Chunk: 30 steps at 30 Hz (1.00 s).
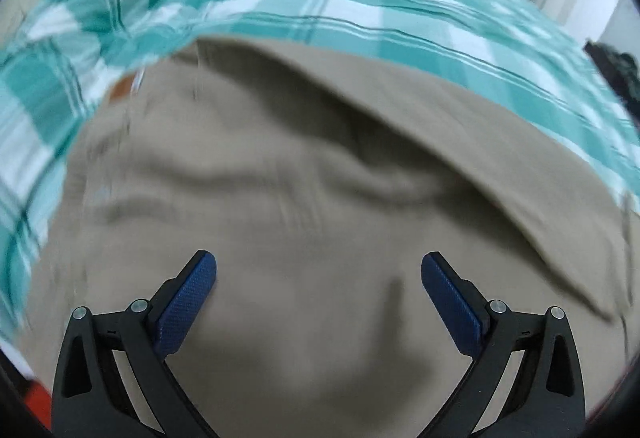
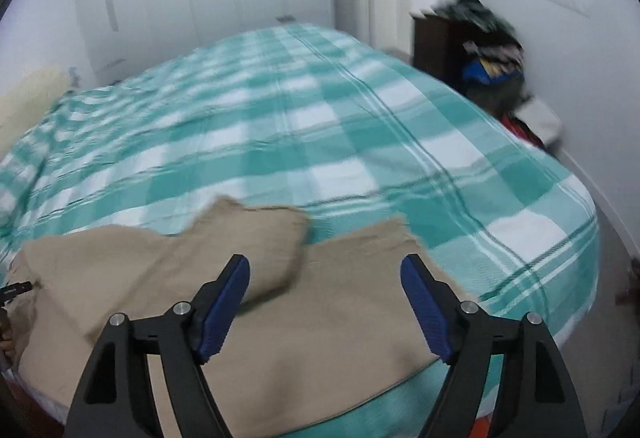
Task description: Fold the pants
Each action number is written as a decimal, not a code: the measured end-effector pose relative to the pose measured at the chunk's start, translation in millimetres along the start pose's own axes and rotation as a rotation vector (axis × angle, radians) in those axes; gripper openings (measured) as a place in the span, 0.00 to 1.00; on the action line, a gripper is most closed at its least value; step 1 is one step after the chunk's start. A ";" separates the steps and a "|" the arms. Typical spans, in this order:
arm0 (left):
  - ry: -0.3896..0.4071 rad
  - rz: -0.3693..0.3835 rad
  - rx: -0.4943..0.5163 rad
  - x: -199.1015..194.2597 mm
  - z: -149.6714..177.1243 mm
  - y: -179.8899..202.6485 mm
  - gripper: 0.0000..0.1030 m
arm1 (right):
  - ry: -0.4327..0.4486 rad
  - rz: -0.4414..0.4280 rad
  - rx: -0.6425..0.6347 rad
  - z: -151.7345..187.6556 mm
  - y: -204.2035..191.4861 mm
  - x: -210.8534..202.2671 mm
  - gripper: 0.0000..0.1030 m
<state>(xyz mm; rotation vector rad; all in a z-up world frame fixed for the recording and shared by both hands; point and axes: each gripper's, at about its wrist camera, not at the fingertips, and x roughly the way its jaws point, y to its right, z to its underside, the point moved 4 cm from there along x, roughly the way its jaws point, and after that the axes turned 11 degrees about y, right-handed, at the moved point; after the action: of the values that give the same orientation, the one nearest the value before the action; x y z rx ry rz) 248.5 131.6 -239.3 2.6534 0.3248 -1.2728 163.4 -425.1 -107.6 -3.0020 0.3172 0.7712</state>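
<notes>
The khaki pants lie on the bed's teal-checked bedspread near its front edge, one leg end doubled over the other. Both tools hover above the cloth holding nothing: the left gripper and the right gripper each have their jaws spread wide. A fold looks just laid; next comes a fresh grasp on an edge for another fold. The right wrist view alone shows both leg hems and a clothes pile; the left shows creases close up.
</notes>
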 end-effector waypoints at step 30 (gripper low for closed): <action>0.110 0.001 0.175 -19.0 78.2 16.8 0.99 | -0.153 -0.358 -0.189 149.8 -168.8 13.3 0.96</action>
<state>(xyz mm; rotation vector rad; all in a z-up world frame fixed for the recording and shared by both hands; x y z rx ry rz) 183.3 93.3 -271.5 2.8769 0.2367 -1.2086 137.9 -251.1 -249.7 -3.0075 -0.3056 1.0292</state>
